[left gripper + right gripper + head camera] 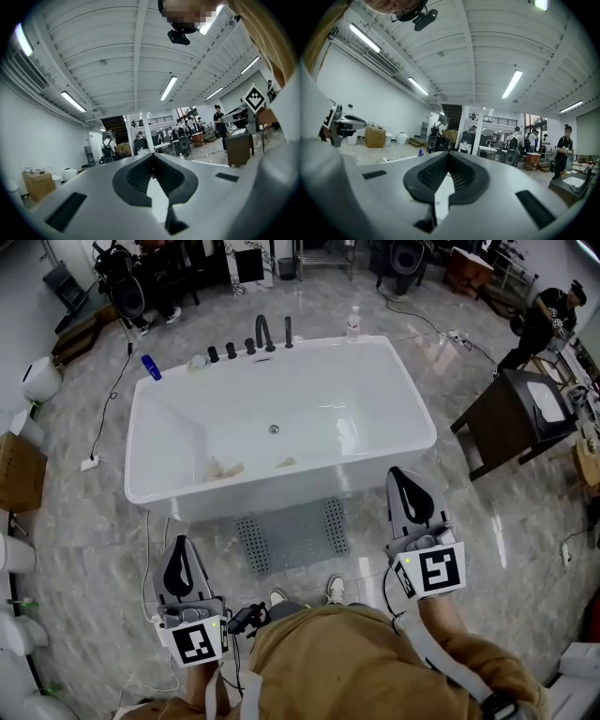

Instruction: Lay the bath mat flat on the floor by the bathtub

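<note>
A grey perforated bath mat (pixel 293 535) lies flat on the marble floor against the near side of the white bathtub (pixel 412 404). My left gripper (pixel 178 549) hangs above the floor left of the mat, shut and holding nothing. To the mat's right, my right gripper (pixel 401 476) is raised level with the tub's near right corner, also shut and empty. In the left gripper view the left gripper (pixel 152 157) has its jaws together, tilted up toward the ceiling. The right gripper view shows the right gripper (pixel 447 154) with its jaws meeting the same way.
My shoes (pixel 335 589) stand just behind the mat. Black taps (pixel 263 333) and a bottle (pixel 352 324) line the tub's far rim. A dark wooden stand (pixel 511 418) is to the right, a cardboard box (pixel 19 472) and white containers to the left. A cable (pixel 111 395) runs across the floor.
</note>
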A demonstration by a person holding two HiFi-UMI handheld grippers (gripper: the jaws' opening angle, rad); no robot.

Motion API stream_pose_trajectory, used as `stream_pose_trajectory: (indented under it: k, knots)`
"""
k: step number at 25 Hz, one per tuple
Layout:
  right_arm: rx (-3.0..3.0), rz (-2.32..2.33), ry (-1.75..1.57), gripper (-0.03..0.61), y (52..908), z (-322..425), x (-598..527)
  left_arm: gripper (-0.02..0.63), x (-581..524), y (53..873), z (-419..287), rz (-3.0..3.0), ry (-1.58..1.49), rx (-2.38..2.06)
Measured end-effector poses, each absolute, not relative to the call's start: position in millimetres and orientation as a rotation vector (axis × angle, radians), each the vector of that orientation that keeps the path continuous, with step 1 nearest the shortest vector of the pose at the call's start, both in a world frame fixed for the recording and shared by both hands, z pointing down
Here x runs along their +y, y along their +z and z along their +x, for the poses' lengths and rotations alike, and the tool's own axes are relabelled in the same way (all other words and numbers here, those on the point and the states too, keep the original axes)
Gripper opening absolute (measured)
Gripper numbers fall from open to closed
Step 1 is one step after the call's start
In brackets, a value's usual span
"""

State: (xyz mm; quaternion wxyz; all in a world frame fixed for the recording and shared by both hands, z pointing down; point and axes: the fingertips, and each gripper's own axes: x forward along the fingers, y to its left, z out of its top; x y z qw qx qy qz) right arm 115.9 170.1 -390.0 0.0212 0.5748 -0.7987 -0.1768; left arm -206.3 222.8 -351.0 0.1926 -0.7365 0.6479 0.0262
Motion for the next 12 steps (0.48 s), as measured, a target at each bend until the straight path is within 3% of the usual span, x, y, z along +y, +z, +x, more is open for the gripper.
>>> stream_pose_trajectory:
  k: [12]
  knots:
    - [-2.468,1.798,-0.575,0.005,-399,119,177,0.005,227,-366,-200,-2.044,0.120,1.809]
